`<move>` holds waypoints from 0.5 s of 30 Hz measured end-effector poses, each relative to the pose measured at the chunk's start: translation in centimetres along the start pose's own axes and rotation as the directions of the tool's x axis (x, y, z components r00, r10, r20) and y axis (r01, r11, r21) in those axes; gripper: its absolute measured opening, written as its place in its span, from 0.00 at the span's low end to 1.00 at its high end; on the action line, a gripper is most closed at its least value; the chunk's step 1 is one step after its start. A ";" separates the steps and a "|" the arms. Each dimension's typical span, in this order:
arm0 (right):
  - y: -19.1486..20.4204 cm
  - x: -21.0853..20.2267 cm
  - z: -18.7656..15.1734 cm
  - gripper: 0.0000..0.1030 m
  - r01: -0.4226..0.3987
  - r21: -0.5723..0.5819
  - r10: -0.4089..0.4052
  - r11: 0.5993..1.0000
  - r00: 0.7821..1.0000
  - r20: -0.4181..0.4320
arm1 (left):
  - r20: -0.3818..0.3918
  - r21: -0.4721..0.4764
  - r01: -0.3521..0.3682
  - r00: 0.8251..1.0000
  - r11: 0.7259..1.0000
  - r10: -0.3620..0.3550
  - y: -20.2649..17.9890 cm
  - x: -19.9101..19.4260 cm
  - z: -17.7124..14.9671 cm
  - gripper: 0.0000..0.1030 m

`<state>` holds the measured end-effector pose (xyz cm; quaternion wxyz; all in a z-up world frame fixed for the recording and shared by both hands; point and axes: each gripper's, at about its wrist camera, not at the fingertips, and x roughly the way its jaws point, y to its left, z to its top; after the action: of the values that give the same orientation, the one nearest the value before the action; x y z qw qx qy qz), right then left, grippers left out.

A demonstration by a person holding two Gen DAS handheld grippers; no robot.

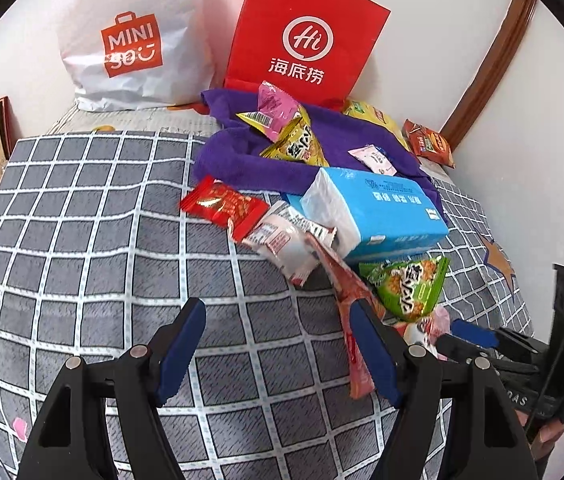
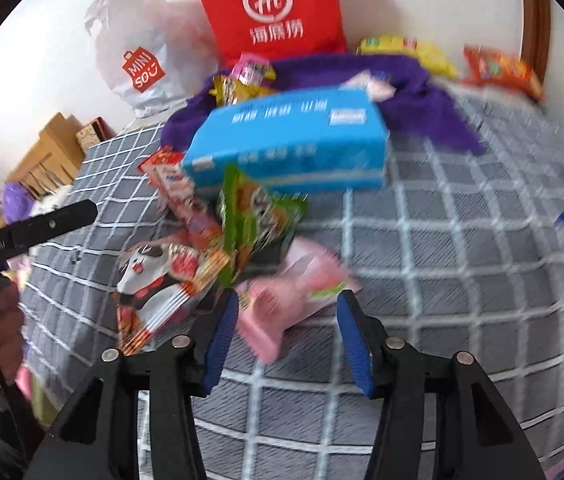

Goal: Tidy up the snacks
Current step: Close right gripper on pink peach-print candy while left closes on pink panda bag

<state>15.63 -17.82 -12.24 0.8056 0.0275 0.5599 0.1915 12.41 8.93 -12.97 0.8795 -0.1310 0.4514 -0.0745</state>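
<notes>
Pink packet (image 2: 289, 300) between right claw (image 2: 287, 336) pads (untouched) — open.

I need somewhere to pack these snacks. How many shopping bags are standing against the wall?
2: a white Miniso bag on the left and a red Haidilao bag right of it, behind the purple cloth. None seems hidden.

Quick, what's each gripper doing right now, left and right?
Left gripper: open, holding nothing.
Right gripper: open, pink snack packet between its fingers, not gripped.
</notes>
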 end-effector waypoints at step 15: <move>-0.2 3.2 1.7 0.50 0.059 0.066 -0.059 0.996 0.998 0.001 | 0.003 -0.027 0.041 0.999 0.999 -0.041 1.6 -0.3 -0.7 0.71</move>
<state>18.21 -16.65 -14.49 0.8106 0.0377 0.5651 0.1489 11.72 10.36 -13.62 0.8765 -0.1523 0.4485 -0.0860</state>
